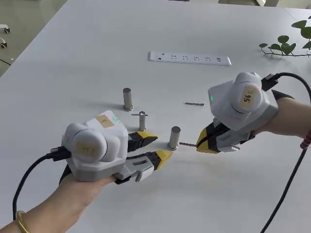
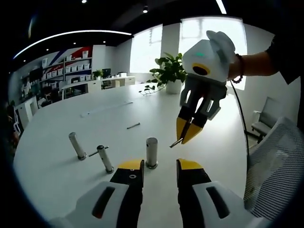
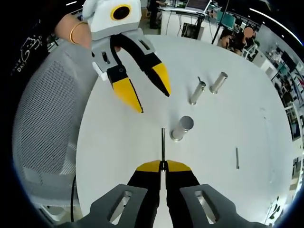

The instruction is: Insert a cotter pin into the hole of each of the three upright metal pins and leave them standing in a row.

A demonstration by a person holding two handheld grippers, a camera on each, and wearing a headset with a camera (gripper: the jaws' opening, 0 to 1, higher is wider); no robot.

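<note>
- Between my two grippers, the nearest metal pin (image 1: pixel 174 137) stands upright on the white table (image 1: pixel 97 43).
- My right gripper (image 1: pixel 200 144) is clenched on a cotter pin (image 3: pixel 162 142). The pin sticks straight out past the yellow jaw ends toward the nearest metal pin, and its free end sits just beside it, low on its side.
- My left gripper (image 1: pixel 160 146) is released, with its jaws spread. It sits just beside the same pin, on the side opposite the right gripper.
- Behind that stands the middle pin (image 1: pixel 142 122), also upright, with a second cotter pin (image 1: pixel 141 114) crosswise through its top.
- Farther back again is the far pin (image 1: pixel 127 98), upright. The three pins make a slanting row, each spaced apart from the next.
- A loose cotter pin (image 1: pixel 194 104) lies flat on the table to the right of the far pin.
- Beyond them a white power strip (image 1: pixel 189 58) lies across the table, and a leafy plant (image 1: pixel 291 41) reaches in at the far right edge.
</note>
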